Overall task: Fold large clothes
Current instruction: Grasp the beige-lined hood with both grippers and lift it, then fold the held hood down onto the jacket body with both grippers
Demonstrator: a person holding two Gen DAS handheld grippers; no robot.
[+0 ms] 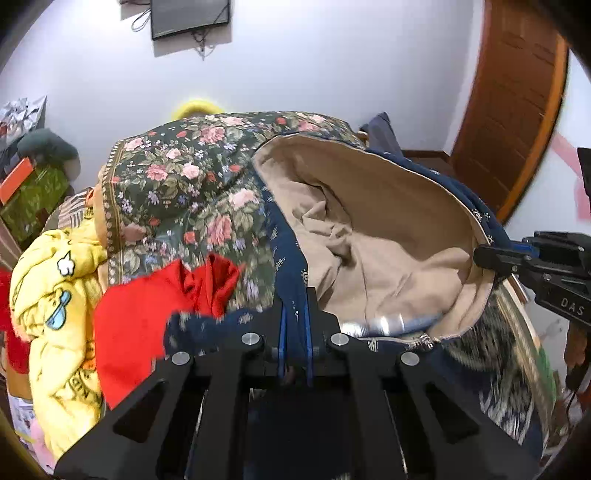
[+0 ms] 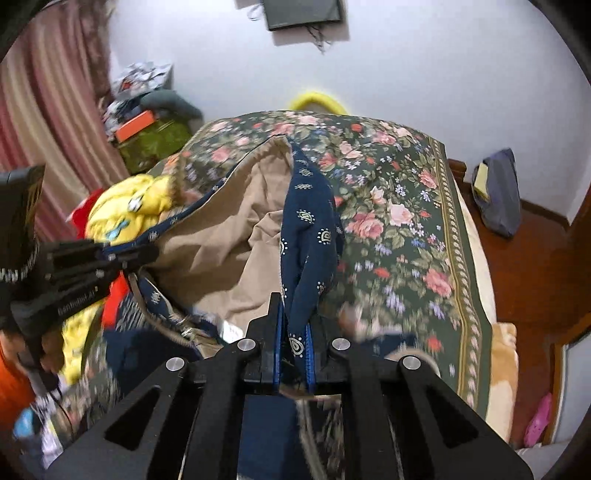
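A large navy patterned garment (image 1: pixel 288 258) with a beige lining (image 1: pixel 388 236) hangs spread open between my two grippers, above a bed. My left gripper (image 1: pixel 294 314) is shut on one edge of its navy hem. My right gripper (image 2: pixel 293 321) is shut on another navy edge (image 2: pixel 310 229). Each gripper shows in the other's view: the right one at the right edge of the left wrist view (image 1: pixel 495 258), the left one at the left of the right wrist view (image 2: pixel 144 253). The beige lining (image 2: pixel 229 236) faces both cameras and sags in folds.
A bed with a dark green floral cover (image 2: pixel 391 206) lies under the garment. A yellow printed garment (image 1: pixel 55 295) and a red cloth (image 1: pixel 155 295) are piled at the left. A wooden door (image 1: pixel 509 110), a wall screen (image 2: pixel 303 14) and a curtain (image 2: pixel 48 110) surround the bed.
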